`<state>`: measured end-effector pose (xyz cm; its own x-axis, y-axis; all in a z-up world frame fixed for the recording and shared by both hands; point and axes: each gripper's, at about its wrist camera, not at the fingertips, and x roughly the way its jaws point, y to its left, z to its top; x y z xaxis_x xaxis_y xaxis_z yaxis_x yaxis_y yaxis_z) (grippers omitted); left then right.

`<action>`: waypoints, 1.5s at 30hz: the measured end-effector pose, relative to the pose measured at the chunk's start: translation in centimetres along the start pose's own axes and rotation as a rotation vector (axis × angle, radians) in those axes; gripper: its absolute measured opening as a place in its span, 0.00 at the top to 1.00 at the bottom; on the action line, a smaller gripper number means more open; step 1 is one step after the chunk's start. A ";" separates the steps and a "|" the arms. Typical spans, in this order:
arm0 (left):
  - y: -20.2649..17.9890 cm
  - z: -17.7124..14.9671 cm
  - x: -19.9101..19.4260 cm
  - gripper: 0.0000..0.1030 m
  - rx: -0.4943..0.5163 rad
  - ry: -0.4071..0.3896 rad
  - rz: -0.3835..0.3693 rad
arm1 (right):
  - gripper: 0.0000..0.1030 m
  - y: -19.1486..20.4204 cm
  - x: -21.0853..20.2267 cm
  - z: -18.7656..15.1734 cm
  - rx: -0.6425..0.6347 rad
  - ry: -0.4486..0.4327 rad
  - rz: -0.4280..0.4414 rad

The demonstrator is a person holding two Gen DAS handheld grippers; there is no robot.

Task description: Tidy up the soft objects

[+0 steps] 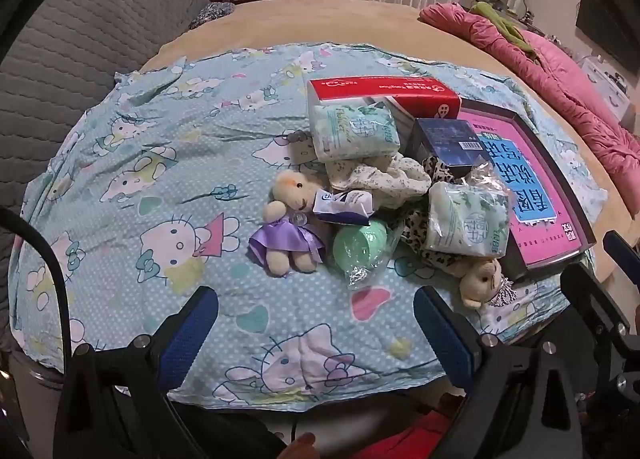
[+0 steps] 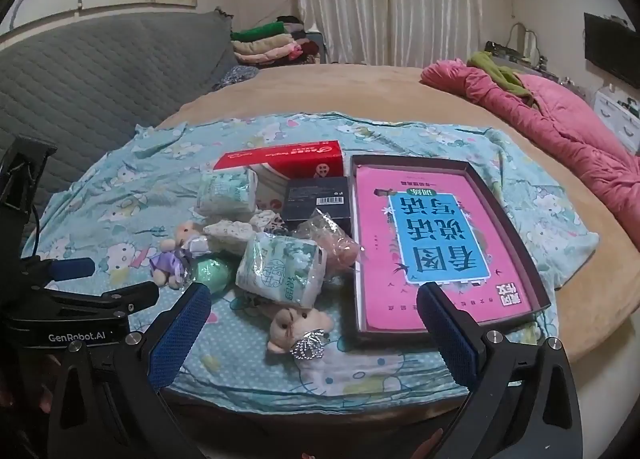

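Left wrist view shows the sorting barely begun: the purple-dressed teddy (image 1: pixel 289 227), two tissue packs (image 1: pixel 353 131), a crumpled cloth (image 1: pixel 384 183) and a second small bear (image 1: pixel 482 283) all lie jumbled on the cartoon-print sheet (image 1: pixel 160 163) of the bed, crowded against the red box (image 1: pixel 384 95) and the pink book tray (image 1: pixel 532 187). Both the left gripper (image 1: pixel 316 319) and the right gripper (image 2: pixel 314 315) hover with jaws spread wide, holding and touching nothing.

the leopard-print cloth (image 1: pixel 416 227) lies mostly buried under a tissue pack (image 1: pixel 466 225); the silver-dressed bear (image 1: pixel 482 285) shows little below its head.
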<state>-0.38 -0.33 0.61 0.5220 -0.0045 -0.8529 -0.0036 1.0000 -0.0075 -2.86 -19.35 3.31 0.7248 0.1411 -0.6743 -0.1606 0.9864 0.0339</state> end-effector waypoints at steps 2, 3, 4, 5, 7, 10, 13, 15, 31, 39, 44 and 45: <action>0.1 0.2 0.1 0.04 -0.003 -0.002 -0.006 | 0.00 0.0 0.0 0.0 -0.006 0.000 0.000; 0.1 0.2 0.1 0.04 -0.003 -0.003 -0.006 | 0.00 0.0 0.0 0.0 -0.009 0.000 -0.002; 0.1 0.1 0.1 0.04 -0.003 -0.002 -0.006 | 0.00 0.1 0.0 0.1 -0.012 0.000 -0.003; 0.1 0.1 0.1 0.04 -0.003 -0.002 -0.006 | 0.00 0.1 0.0 0.1 -0.014 -0.002 -0.002; 0.1 0.2 0.1 0.04 -0.003 -0.001 -0.007 | 0.00 0.3 -0.1 0.1 -0.018 -0.004 -0.002; 0.0 0.2 0.1 0.04 -0.001 -0.002 -0.005 | 0.00 0.4 -0.1 0.0 -0.021 -0.006 -0.002; 0.0 0.2 0.0 0.04 0.000 -0.005 -0.007 | 0.00 0.4 -0.1 0.0 -0.021 -0.007 -0.002; 0.0 0.2 0.0 0.04 0.000 -0.006 -0.008 | 0.00 0.4 -0.1 0.0 -0.021 -0.008 -0.002; 0.0 0.2 0.0 0.04 -0.001 -0.009 -0.010 | 0.00 0.5 -0.3 0.1 -0.025 -0.011 -0.007; -0.1 0.2 0.0 0.04 -0.002 -0.009 -0.009 | 0.00 0.6 -0.3 0.1 -0.030 -0.011 -0.006; -0.1 0.2 0.0 0.04 -0.001 -0.008 -0.008 | 0.00 0.7 -0.3 0.1 -0.031 -0.009 -0.010; -0.1 0.2 0.0 0.04 -0.001 -0.008 -0.006 | 0.00 0.7 -0.3 0.1 -0.031 -0.008 -0.008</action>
<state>-0.16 -0.48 0.69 0.5288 -0.0106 -0.8487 -0.0009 0.9999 -0.0131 -3.10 -18.71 3.62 0.7317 0.1336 -0.6684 -0.1749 0.9846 0.0053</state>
